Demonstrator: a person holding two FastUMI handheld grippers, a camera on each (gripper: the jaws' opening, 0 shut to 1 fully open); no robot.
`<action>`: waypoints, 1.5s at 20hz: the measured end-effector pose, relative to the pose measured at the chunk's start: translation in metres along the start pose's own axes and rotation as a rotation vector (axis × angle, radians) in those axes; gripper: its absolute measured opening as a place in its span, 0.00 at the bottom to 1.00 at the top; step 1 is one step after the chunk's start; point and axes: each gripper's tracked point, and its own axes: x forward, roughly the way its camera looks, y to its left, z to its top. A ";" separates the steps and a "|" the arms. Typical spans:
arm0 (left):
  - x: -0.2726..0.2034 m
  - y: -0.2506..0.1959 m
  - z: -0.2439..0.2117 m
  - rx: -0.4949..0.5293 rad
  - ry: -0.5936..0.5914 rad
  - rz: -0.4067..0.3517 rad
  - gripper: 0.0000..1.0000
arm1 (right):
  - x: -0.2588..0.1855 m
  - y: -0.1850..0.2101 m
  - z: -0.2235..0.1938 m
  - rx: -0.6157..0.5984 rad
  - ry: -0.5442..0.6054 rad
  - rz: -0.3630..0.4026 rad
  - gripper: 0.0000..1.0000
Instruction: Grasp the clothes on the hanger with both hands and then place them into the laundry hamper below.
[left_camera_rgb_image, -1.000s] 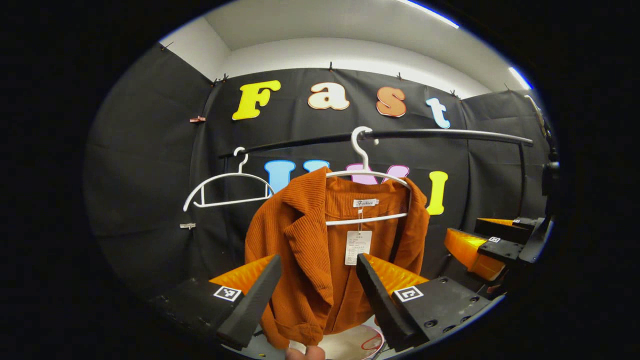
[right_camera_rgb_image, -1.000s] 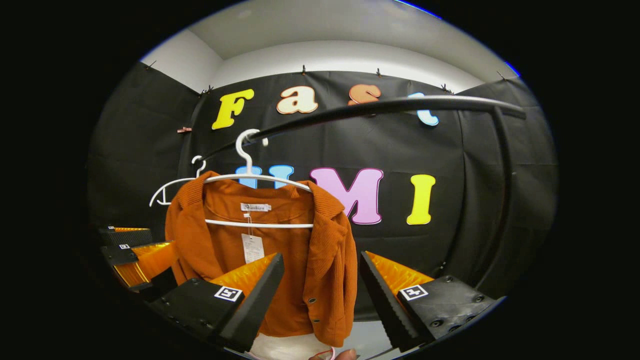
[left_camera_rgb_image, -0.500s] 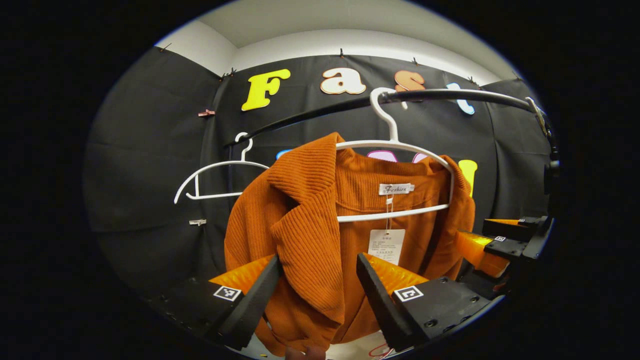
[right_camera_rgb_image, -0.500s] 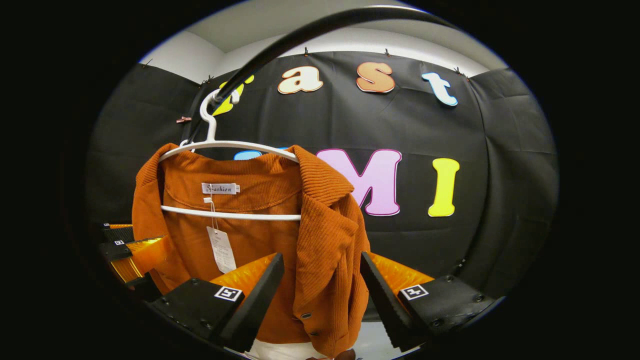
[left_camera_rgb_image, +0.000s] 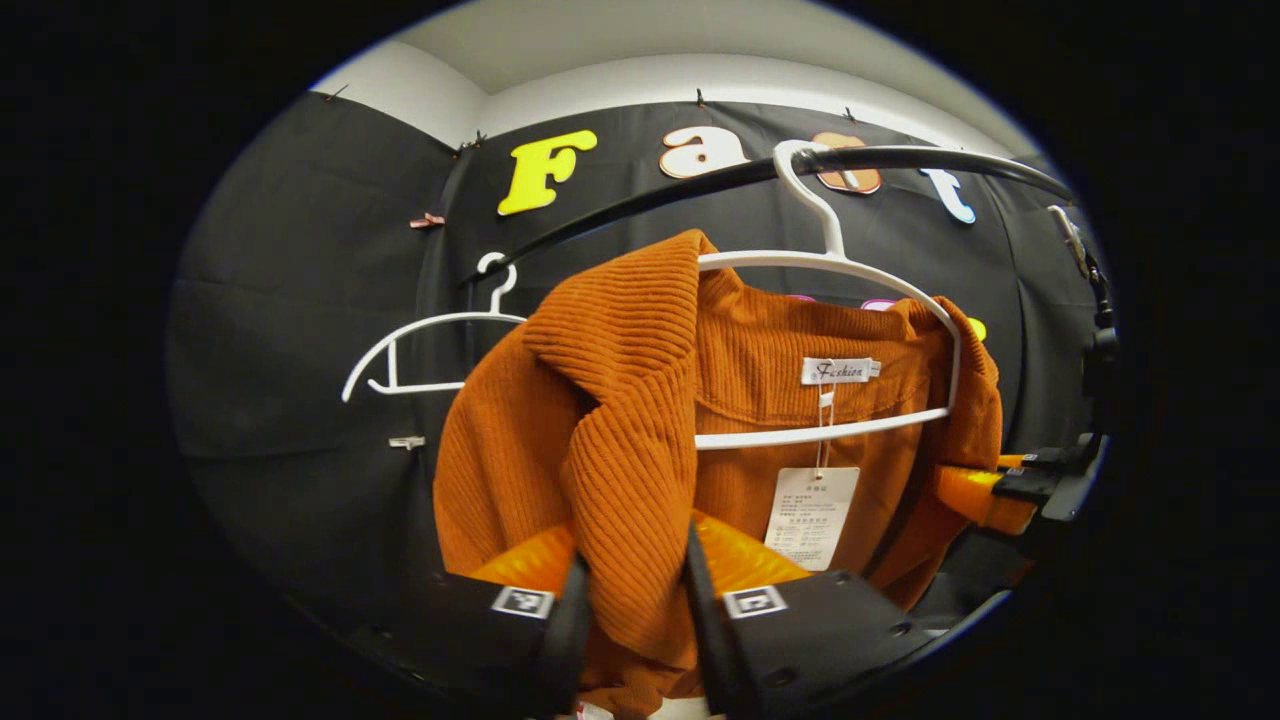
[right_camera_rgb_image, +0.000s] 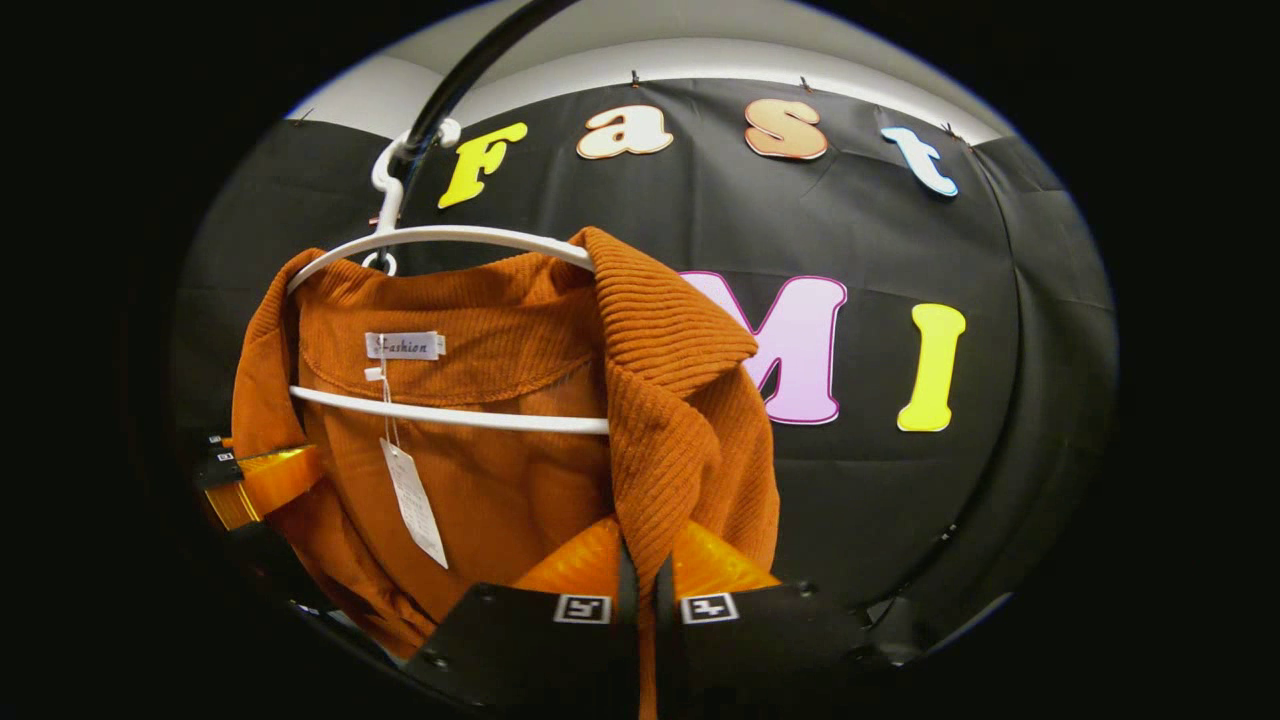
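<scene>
Orange ribbed jacket (left_camera_rgb_image: 640, 420) draped on white hanger (left_camera_rgb_image: 850, 270), both front edges pinched by left gripper (left_camera_rgb_image: 632, 610) and right gripper (right_camera_rgb_image: 640, 590). Best lifted upward evenly off hanger shoulders, without yanking rail (left_camera_rgb_image: 900, 160).

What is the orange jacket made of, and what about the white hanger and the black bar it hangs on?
The jacket looks like soft ribbed fabric, perhaps corduroy or knit: fine raised lines run along it and it folds limply. The hanger seems to be smooth white plastic or coated wire, thin and evenly glossy. The bar looks like black painted metal tube, with a faint sheen.
</scene>
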 end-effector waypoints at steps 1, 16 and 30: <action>-0.004 0.002 0.000 -0.005 0.015 -0.006 0.23 | 0.000 0.005 0.000 0.037 0.009 0.039 0.10; -0.023 0.004 0.032 -0.047 0.140 -0.117 0.06 | -0.023 0.002 0.011 0.309 0.202 0.168 0.05; -0.015 0.075 0.104 -0.086 0.005 0.004 0.05 | -0.005 -0.092 0.090 0.287 -0.029 -0.019 0.05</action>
